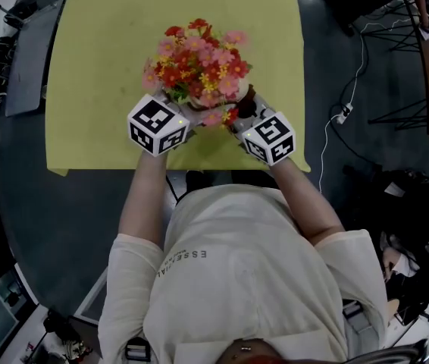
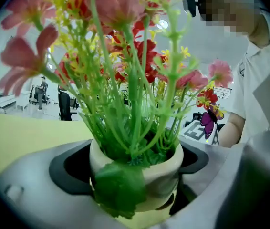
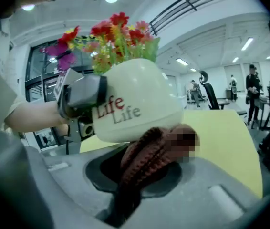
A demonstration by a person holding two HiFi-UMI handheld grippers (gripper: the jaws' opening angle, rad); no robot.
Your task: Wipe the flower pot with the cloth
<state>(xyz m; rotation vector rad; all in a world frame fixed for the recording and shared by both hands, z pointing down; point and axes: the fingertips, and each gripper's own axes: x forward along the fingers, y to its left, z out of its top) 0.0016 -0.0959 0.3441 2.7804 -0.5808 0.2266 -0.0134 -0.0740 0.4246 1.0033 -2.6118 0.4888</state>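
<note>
From here I read my left gripper as closed on the flower pot. Its fingers press the cream body from either side just under the rim, and a green leaf hangs over the near wall. My right gripper has its fingers closed on the cloth, a dark reddish knitted bundle bunched between them. The top of the bundle touches the lower side of the pot, just below the lettering. The pot stands near the front edge of the yellow-green tabletop, between my two grippers. I cannot tell whether its base rests on the surface or sits just clear of it. I judge the wipe to be under way, with most of the wall not yet covered. To do it well, I would hold the left grip firm and steady so the pot does not twist or tip under the cloth's push. I would press the cloth only enough to flatten it against the curve. Then I would draw it around the belly in overlapping strokes from the rim down toward the base. The glazed surface looks smooth, so I expect the cloth to slide easily, but a hard push could lever the pot out of the left fingers. The flowers spread wide above the rim, so I would work low to avoid snagging stems. The areas hidden under the left fingers will need a regrip later.
</note>
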